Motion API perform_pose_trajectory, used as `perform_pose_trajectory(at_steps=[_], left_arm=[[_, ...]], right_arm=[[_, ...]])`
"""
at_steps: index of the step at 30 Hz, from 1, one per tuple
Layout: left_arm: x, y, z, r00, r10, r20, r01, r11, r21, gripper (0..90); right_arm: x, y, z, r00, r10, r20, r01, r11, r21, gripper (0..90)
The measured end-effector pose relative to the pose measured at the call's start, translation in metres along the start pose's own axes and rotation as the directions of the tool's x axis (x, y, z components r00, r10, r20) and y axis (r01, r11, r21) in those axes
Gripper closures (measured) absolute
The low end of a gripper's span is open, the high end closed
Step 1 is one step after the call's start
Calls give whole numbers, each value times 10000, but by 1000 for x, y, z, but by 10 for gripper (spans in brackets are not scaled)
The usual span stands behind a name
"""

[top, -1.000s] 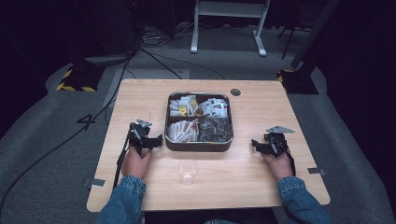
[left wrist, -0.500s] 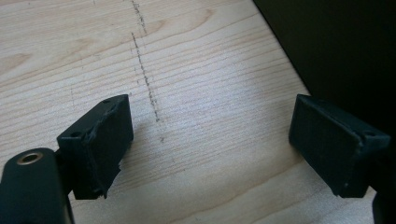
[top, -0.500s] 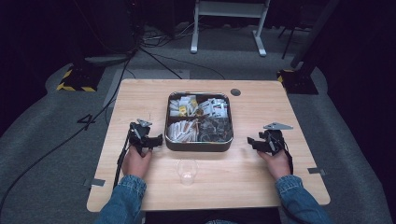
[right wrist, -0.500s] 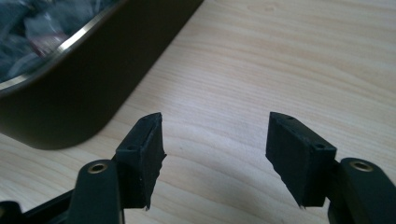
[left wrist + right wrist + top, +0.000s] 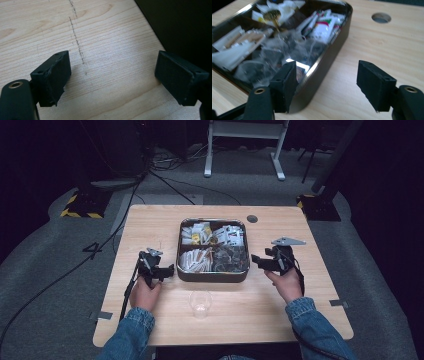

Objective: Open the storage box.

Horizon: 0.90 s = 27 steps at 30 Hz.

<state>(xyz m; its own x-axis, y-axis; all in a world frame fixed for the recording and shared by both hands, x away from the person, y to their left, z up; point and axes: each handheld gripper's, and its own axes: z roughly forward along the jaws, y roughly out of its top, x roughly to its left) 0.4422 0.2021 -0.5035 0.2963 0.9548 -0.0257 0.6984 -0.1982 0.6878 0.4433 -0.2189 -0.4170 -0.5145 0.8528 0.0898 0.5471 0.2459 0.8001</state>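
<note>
No legible txt; packet (image 5: 322, 25) print too blurry.

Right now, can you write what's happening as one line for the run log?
left gripper: open, empty, beside tray | right gripper: open, empty, near tray's right side | clear cup: untouched

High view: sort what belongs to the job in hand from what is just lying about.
In the job:
- tray of packets
- right gripper, jaws open beside the tray
- left gripper, jaws open

Lying about:
- clear plastic cup
- round hole in the table
</note>
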Motion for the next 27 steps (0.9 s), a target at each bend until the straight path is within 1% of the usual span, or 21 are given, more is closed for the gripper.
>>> perform_pose_trajectory(at_steps=[1, 2, 3, 4, 5, 6, 7, 8, 9, 10, 12, 16, 18, 19, 21, 22, 23, 24, 26, 27], left_arm=[[0, 0, 0, 10000, -5, -5, 5, 10000, 4, 140], [0, 0, 0, 10000, -1, -7, 1, 10000, -2, 140], [0, 0, 0, 10000, 1, -6, -1, 10000, -2, 140], [0, 0, 0, 10000, 1, -6, -1, 10000, -2, 140], [0, 0, 0, 10000, 5, -2, -5, 10000, 7, 140], [0, 0, 0, 10000, 5, -2, -5, 10000, 7, 140], [0, 0, 0, 10000, 7, 1, -7, 10000, 7, 140], [0, 0, 0, 10000, -7, -12, 7, 10000, 7, 140], [0, 0, 0, 10000, -5, -8, 5, 10000, 6, 140], [0, 0, 0, 10000, -5, -8, 5, 10000, 6, 140], [0, -1, -1, 10000, -4, 9, 4, 10000, 18, 140], [0, -2, -2, 9999, 51, 120, -51, 10000, 11, 139], [4, -4, -4, 9986, 369, 386, -370, 9993, 11, 137], [6, -5, -5, 9979, 470, 446, -471, 9989, 30, 131], [7, -5, -5, 9983, 409, 410, -410, 9992, 9, 131], [7, -5, -5, 9980, 460, 432, -462, 9989, 33, 131], [8, -4, -4, 9976, 508, 462, -510, 9987, 13, 129], [8, -4, -4, 9976, 508, 462, -510, 9987, 13, 129], [9, -4, -4, 9973, 546, 497, -547, 9985, 5, 130], [9, -4, -4, 9972, 553, 504, -554, 9985, 4, 130]], right_arm=[[2, 5, 0, 10000, 19, 21, -18, 10000, -70, 332], [5, 12, 1, 9999, 100, -77, -101, 9999, -124, 340], [7, 15, 2, 9998, 129, -174, -131, 9998, -121, 342], [7, 15, 2, 9998, 129, -174, -131, 9998, -121, 342], [13, 24, 5, 9995, 91, -310, -94, 9999, -83, 352], [13, 24, 5, 9995, 91, -310, -94, 9999, -83, 352], [15, 27, 6, 9993, 22, -376, -25, 10000, -81, 353], [22, 35, 11, 9980, -182, -600, 176, 9998, -98, 359], [25, 37, 13, 9974, -278, -661, 272, 9996, -100, 362], [25, 37, 13, 9974, -278, -661, 272, 9996, -100, 362], [33, 44, 20, 9954, -482, -825, 484, 9988, 5, 368], [47, 54, 33, 9917, -702, -1078, 726, 9972, 183, 376], [53, 60, 41, 9901, -721, -1203, 760, 9967, 289, 376], [57, 65, 45, 9889, -773, -1272, 821, 9961, 327, 376], [59, 67, 48, 9879, -847, -1299, 897, 9954, 329, 377], [62, 69, 51, 9874, -919, -1290, 974, 9946, 368, 380], [66, 72, 58, 9846, -1123, -1337, 1189, 9920, 423, 384], [66, 72, 58, 9846, -1123, -1337, 1189, 9920, 423, 384], [70, 74, 65, 9837, -1185, -1356, 1272, 9902, 578, 388], [73, 75, 73, 9818, -1317, -1368, 1421, 9874, 692, 388]])
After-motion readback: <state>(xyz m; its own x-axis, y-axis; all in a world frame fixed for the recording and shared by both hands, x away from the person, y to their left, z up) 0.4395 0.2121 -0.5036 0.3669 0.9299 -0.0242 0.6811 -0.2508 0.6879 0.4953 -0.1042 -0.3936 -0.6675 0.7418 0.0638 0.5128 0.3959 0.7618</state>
